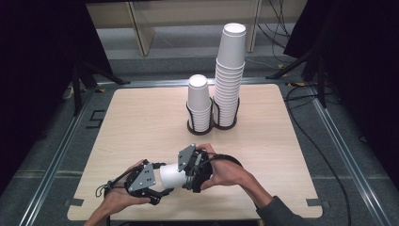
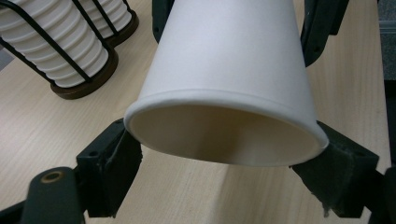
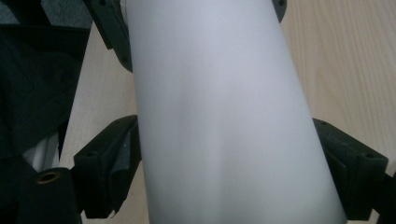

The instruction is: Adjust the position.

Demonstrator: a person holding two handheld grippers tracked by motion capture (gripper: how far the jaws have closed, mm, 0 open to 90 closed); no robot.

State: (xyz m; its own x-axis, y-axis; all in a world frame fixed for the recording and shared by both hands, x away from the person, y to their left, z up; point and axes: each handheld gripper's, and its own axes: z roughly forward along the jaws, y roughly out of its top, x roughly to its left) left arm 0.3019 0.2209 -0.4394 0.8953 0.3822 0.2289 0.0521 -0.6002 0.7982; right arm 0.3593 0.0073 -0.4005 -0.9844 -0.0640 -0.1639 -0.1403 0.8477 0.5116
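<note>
A white paper cup (image 1: 171,175) lies on its side in the air just above the front of the wooden table (image 1: 141,122), held from both ends. My left gripper (image 1: 161,180) is shut on its open rim end; in the left gripper view the rim (image 2: 224,133) sits between my left gripper's (image 2: 224,163) two black pads (image 2: 109,161). My right gripper (image 1: 182,170) is shut on the cup's narrower end. In the right gripper view the cup's wall (image 3: 224,116) runs between that gripper's (image 3: 229,163) pads (image 3: 116,158), which touch it on both sides.
At the table's far middle stands a dark wire holder (image 1: 202,127) with two stacks of white cups: a short one (image 1: 198,106) and a tall one (image 1: 229,75) to its right. Both stacks (image 2: 56,42) also appear in the left gripper view. Cables lie on the floor at the right.
</note>
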